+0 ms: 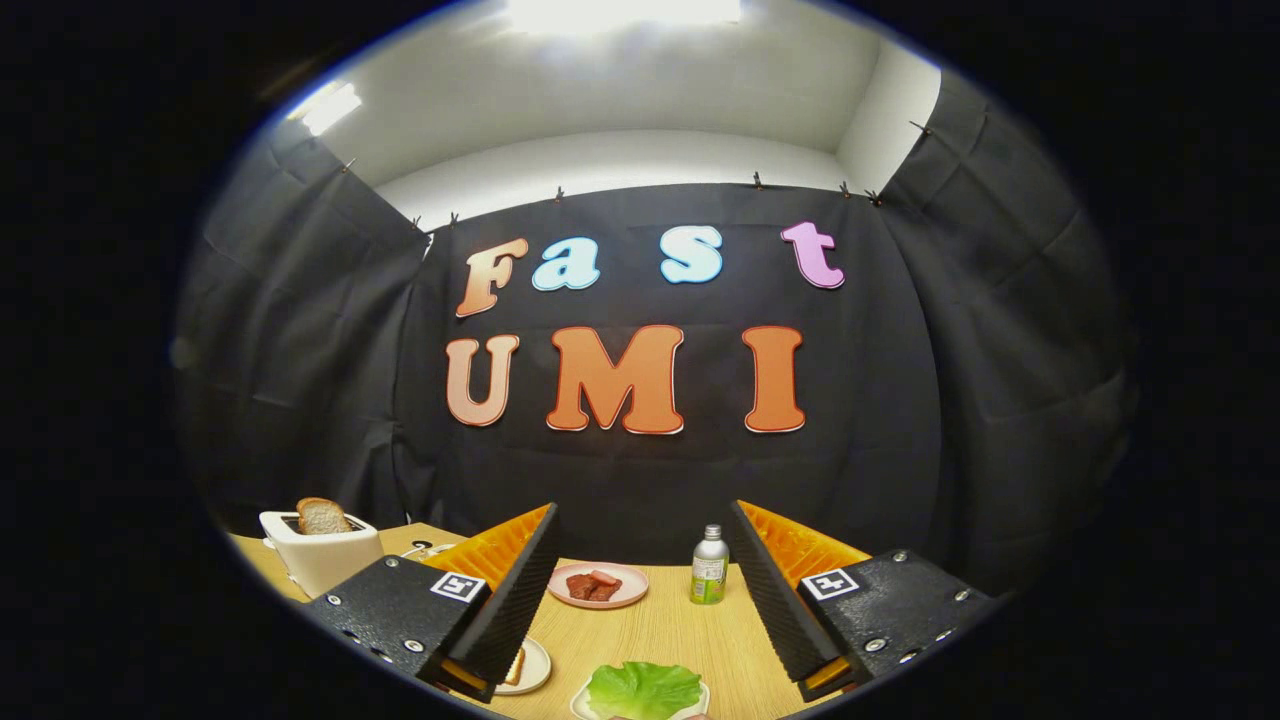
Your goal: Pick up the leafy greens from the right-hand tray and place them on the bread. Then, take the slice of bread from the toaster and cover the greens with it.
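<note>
Fingers [515, 575] spread wide, holding nothing; gripper [645, 590] hovers w/ leafy greens [643, 689] at 6 o'clock between them, prob. lining up the pick. Toaster [320, 550] w/ bread slice [322, 516] at 9.

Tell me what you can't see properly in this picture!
- Bread on the small plate, gripper view: the left finger of the open gripper covers most of it.
- Plate under the leafy greens: greens hide it, and the near side is cut off.
- Toaster: its lower part sits behind the gripper's body.
- Bottle label: too small to read.
- Red pieces on the pink plate: too small to tell what they are.
</note>
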### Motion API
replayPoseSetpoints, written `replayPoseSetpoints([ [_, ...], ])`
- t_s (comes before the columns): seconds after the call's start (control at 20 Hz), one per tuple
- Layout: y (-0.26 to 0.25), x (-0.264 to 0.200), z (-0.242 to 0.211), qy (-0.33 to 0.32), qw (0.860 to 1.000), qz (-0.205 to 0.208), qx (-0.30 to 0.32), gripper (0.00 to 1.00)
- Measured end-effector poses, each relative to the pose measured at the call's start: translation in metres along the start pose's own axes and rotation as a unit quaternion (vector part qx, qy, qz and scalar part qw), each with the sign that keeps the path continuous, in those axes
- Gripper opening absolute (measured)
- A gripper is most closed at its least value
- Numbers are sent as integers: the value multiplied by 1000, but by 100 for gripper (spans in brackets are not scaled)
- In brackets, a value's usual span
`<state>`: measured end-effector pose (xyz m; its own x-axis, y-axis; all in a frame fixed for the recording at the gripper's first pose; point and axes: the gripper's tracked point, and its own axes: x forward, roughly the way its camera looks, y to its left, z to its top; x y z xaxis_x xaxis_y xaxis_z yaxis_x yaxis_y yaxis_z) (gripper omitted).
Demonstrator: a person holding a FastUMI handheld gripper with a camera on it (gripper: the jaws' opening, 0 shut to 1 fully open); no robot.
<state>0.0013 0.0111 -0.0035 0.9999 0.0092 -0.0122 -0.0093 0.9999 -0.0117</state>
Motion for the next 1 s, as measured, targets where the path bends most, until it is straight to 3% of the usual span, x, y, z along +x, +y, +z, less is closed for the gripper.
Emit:
replayPoseSetpoints([
  [0.3, 10, -7, 8, -10, 1000, 12, -12, 99],
  [1.0, 7, -2, -28, 36, 999, 12, -4, 99],
])
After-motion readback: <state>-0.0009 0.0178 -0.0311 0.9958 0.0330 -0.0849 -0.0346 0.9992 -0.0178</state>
